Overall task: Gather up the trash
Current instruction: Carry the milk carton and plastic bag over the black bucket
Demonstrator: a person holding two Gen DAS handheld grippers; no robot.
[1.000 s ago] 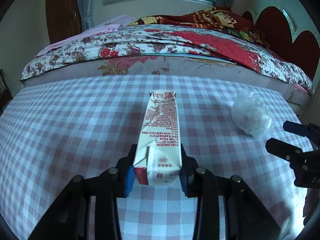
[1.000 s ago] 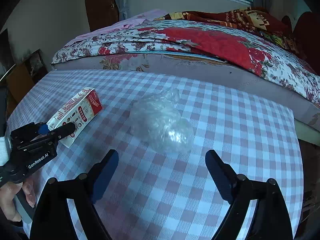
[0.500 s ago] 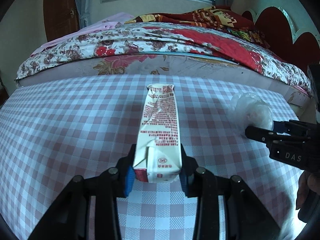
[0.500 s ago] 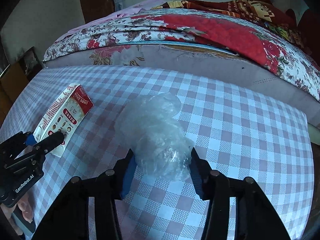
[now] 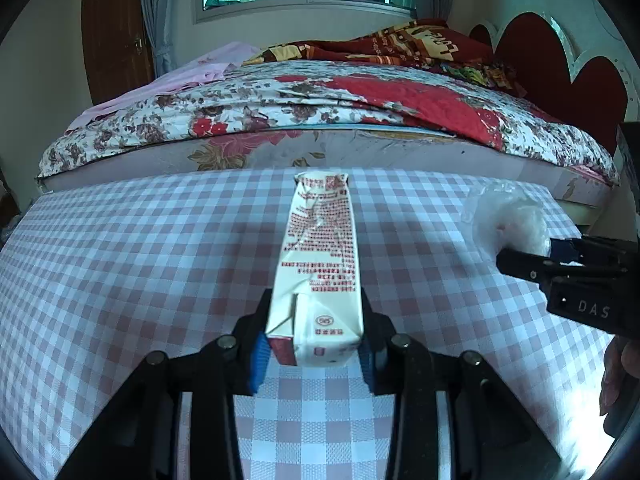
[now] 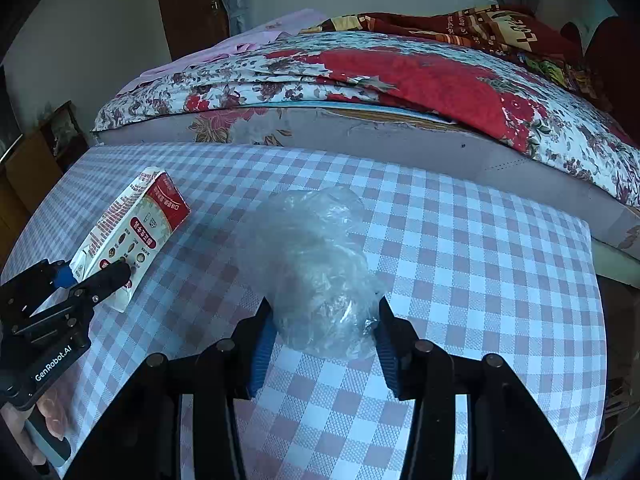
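My left gripper (image 5: 314, 344) is shut on the near end of a white and red milk carton (image 5: 320, 264) that points away from me over the checked tablecloth (image 5: 140, 264). The carton also shows in the right wrist view (image 6: 132, 236), with the left gripper (image 6: 96, 276) on it. My right gripper (image 6: 324, 344) is shut on a crumpled clear plastic bag (image 6: 316, 272). In the left wrist view the bag (image 5: 508, 224) and the right gripper (image 5: 560, 260) sit at the right.
A bed with a floral and red quilt (image 5: 320, 112) runs along the table's far edge. The table's right edge (image 6: 596, 288) drops off close to the bag. A wooden door (image 5: 116, 32) and a window are behind the bed.
My right gripper moved forward and closed on the plastic bag, which was lying free between open jaws a second ago. My left gripper kept its hold and the carton rose slightly.
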